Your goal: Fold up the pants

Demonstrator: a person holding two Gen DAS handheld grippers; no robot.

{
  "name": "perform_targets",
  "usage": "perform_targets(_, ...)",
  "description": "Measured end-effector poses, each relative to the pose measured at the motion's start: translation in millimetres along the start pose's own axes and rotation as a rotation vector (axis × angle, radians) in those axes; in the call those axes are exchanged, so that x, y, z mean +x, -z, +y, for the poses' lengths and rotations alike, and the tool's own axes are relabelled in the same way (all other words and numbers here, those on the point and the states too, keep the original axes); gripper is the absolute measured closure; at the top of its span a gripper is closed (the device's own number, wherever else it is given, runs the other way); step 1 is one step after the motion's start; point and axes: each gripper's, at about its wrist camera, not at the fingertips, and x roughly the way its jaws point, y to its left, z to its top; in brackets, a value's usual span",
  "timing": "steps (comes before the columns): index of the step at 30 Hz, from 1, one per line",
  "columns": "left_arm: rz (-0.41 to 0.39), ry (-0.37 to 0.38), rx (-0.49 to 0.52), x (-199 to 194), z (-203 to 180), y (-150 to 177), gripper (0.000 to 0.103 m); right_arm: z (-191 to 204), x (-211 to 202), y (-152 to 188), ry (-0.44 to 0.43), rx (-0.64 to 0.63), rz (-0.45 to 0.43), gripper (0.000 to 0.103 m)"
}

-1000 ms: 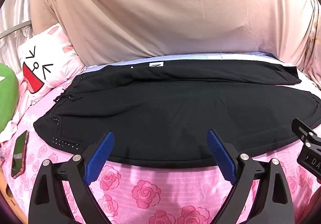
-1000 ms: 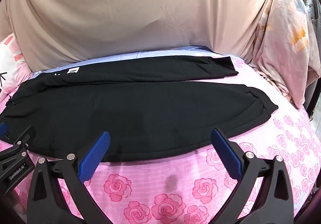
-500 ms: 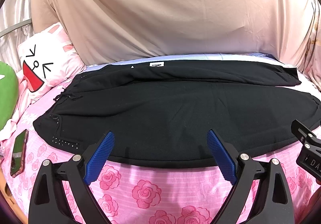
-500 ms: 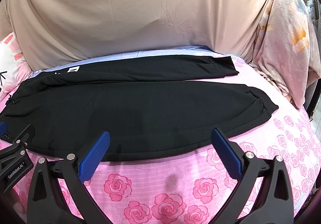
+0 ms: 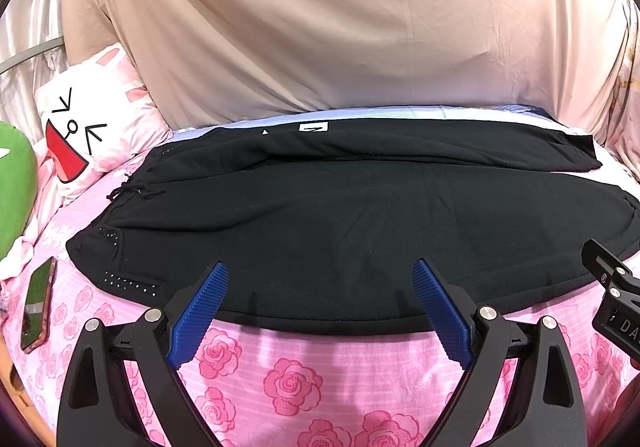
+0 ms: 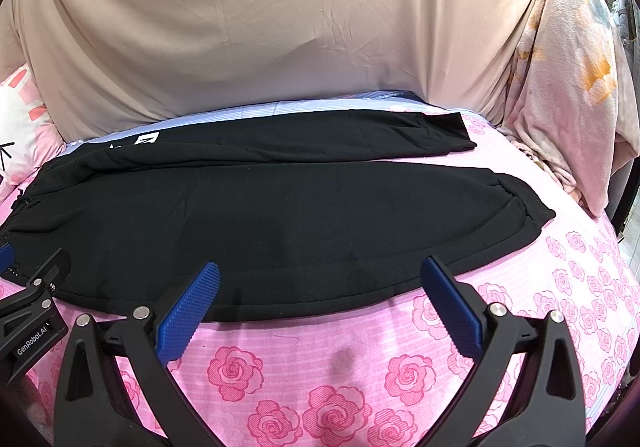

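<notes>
Left gripper (image 5: pixel 320 279): blue ribbed pads spread wide, nothing between them, poised over the near hem of the black fleece jogger pants (image 5: pixel 360 215). Right gripper (image 6: pixel 320 279): same, jaws apart and empty, just short of the same hem.

Pants lie lengthwise across the pink rose-print bedsheet (image 6: pixel 360 367), waistband left, cuffs right, one leg nearer and one farther.

Judgement: first fold not begun. To do it well, pinch the near edge at two well-separated points, catch both layers, lift together and carry the near leg evenly onto the far one, keeping the fabric taut.

Left view alone shows the drawstring (image 5: pixel 136 191), white cartoon-face pillow (image 5: pixel 88 127) and phone in a pink case (image 5: pixel 38 303). Right view alone shows both cuffs (image 6: pixel 520 207) fully and the pale floral blanket (image 6: pixel 568 67).
</notes>
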Motion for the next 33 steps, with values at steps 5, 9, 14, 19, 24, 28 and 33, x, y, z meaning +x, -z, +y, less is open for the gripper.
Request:
perform_targets(5,0.0,0.0,0.0,0.0,-0.1,0.0,0.012,-0.7,-0.3,-0.6,0.0,0.0,0.002,0.005)
perform_targets(9,0.0,0.0,0.0,0.0,-0.2,-0.3,0.012,0.6,0.8,-1.2,0.009,-0.002,0.007,0.005)
perform_targets(14,0.0,0.0,-0.001,0.0,-0.3,-0.3,0.012,0.4,2.5,1.3,0.01,-0.004,0.008,0.005)
perform_targets(19,-0.001,-0.001,-0.001,-0.2,-0.5,-0.3,0.012,0.5,2.3,1.3,0.01,-0.005,0.009,0.005)
perform_targets(24,0.001,0.0,-0.001,0.0,-0.3,-0.5,0.012,0.9,2.4,1.2,0.01,-0.005,0.009,0.005)
perform_targets(28,0.002,0.0,-0.001,0.0,-0.1,-0.3,0.012,1.0,2.3,1.6,0.01,-0.004,0.009,0.005)
perform_targets(33,0.0,0.0,-0.002,-1.0,0.1,0.9,0.012,0.8,2.4,1.6,0.01,-0.004,0.008,0.005)
